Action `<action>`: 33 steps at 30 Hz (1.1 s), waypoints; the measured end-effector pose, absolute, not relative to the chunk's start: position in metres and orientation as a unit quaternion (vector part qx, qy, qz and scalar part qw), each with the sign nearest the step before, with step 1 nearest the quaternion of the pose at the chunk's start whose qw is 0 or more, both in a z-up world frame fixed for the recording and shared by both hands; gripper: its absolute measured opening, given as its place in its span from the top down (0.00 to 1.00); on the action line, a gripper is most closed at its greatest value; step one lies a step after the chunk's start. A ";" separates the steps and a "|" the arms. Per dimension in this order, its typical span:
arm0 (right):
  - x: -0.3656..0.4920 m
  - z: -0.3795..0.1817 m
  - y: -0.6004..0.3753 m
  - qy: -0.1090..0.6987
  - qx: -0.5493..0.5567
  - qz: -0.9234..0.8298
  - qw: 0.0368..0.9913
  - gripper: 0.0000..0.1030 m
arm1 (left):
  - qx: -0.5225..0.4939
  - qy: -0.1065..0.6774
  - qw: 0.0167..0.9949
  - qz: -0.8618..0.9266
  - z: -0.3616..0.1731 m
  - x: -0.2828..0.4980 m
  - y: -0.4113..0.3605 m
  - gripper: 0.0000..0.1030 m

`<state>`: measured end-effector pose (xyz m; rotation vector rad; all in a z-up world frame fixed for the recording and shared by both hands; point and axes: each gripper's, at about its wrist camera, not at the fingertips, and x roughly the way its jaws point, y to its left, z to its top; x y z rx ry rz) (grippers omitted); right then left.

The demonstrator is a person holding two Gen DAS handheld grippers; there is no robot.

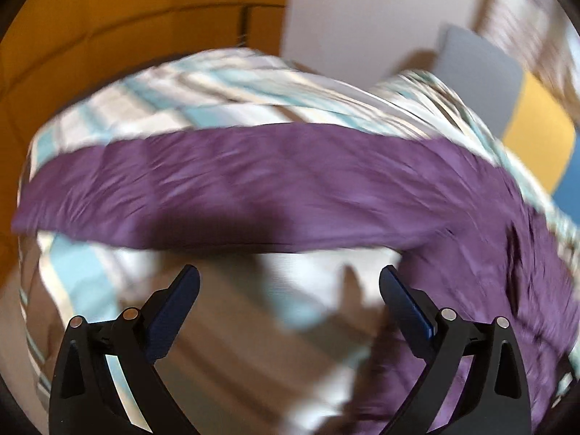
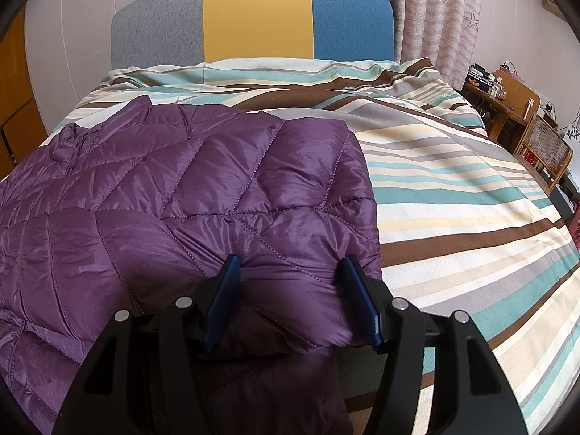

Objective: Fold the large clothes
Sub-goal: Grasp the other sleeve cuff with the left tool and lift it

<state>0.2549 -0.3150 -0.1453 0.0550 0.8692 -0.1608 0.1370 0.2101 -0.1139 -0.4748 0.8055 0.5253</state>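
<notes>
One garment matters here — a purple quilted puffer jacket with a shiny nylon shell [image 2: 188, 188], spread over the left and centre of the right wrist view on a bed with a striped cream, teal and brown cover [image 2: 453, 195]. It looks light, soft and slippery, and puffy enough to spring back from a fold; I judge hems and stitched seams the surest places to pinch. The right gripper [image 2: 290, 272] pinches a thick bunch of the jacket's lower right edge between its blue pads. The left gripper [image 1: 290, 282] stands open and empty over blurred bedding. No containers are in view.
</notes>
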 end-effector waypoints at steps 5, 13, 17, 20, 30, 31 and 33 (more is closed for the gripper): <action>0.255 -0.145 -0.315 0.420 0.027 -0.078 0.904 0.42 | -0.352 0.335 0.822 0.296 -0.126 0.096 0.268 0.07; 0.255 -0.145 -0.315 0.420 0.028 -0.078 0.904 0.42 | -0.474 0.228 0.785 0.326 -0.130 0.067 0.331 0.16; 0.255 -0.145 -0.315 0.420 0.028 -0.077 0.904 0.42 | -0.504 0.207 0.763 0.349 -0.127 0.066 0.361 0.31; 0.255 -0.145 -0.316 0.420 0.030 -0.077 0.904 0.42 | -0.495 0.230 0.753 0.367 -0.125 0.075 0.377 0.77; 0.255 -0.145 -0.316 0.420 0.031 -0.078 0.904 0.42 | -0.367 0.171 0.847 0.343 -0.063 0.099 0.315 0.86; 0.255 -0.145 -0.316 0.420 0.031 -0.078 0.904 0.42 | -0.350 0.168 0.859 0.334 -0.057 0.105 0.306 0.86; 0.255 -0.145 -0.316 0.420 0.032 -0.078 0.904 0.42 | -0.310 0.164 0.884 0.310 -0.044 0.114 0.280 0.86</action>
